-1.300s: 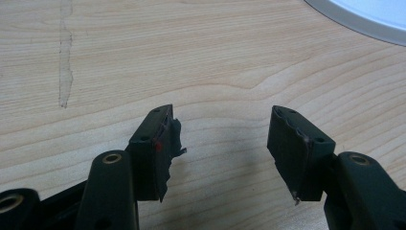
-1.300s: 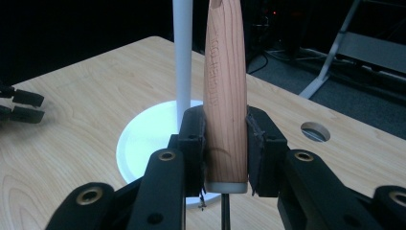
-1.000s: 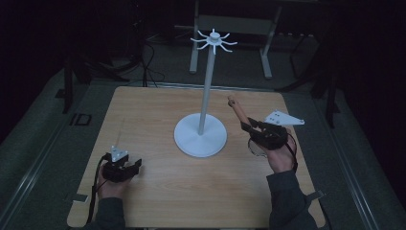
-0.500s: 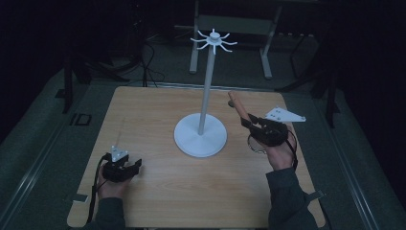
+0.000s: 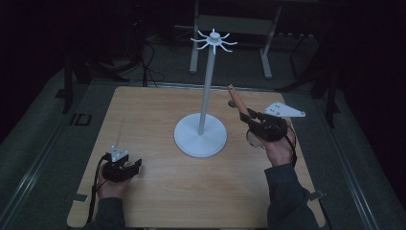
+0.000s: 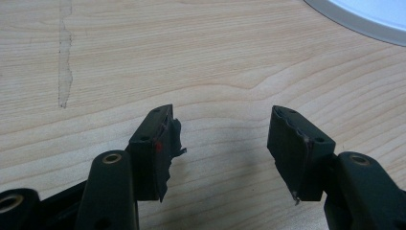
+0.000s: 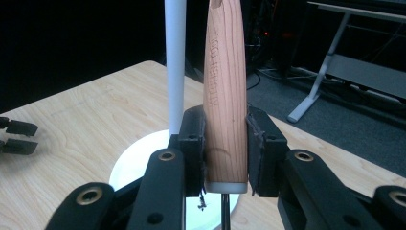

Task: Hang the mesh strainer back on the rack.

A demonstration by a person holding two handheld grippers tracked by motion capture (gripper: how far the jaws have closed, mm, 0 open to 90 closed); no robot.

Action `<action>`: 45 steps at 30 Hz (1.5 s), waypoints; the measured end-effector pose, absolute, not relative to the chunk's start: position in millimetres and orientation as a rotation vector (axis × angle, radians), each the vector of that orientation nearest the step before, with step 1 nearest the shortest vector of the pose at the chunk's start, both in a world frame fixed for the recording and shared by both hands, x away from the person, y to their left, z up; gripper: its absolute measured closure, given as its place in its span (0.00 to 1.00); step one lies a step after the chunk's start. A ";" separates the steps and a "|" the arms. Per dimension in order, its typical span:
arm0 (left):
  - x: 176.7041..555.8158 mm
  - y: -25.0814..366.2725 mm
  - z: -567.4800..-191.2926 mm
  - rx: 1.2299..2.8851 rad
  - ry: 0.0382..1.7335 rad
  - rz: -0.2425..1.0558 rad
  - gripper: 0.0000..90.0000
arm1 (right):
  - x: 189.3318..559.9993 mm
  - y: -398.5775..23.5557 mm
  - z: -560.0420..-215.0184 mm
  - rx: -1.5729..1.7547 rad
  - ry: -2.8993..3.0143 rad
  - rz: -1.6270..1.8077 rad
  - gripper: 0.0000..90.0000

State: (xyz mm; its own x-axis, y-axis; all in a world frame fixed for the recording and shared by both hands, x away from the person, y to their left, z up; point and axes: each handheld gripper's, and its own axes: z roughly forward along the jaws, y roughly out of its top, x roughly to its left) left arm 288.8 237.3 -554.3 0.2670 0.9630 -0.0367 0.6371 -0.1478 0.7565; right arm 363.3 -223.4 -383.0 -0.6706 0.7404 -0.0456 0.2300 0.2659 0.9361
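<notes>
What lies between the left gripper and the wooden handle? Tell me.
In the high view, bare table and the white stand lie between the left gripper and the wooden handle.

The wooden handle between the right gripper's pads runs off the top edge of the right gripper view, its end unseen. Below the fingers, its thin metal shank leaves the bottom edge; what tool it carries cannot be told.
</notes>
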 end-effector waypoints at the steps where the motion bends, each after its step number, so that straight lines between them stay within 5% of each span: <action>1: 288.8 237.3 -554.3 1.870 1.448 0.620 0.47 | 363.7 -223.1 -382.0 0.874 2.059 1.400 0.79; 45: 288.8 237.4 -554.2 1.868 1.447 0.620 0.47 | 376.7 -217.0 -356.6 0.893 1.954 1.516 0.79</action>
State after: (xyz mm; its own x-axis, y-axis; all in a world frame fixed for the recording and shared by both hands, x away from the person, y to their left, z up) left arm 288.8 237.4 -554.2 0.2668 0.9630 -0.0388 0.6364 -0.1459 0.7575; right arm 376.7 -217.0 -356.6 -0.6556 0.7551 0.0022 0.1900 0.1620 0.9683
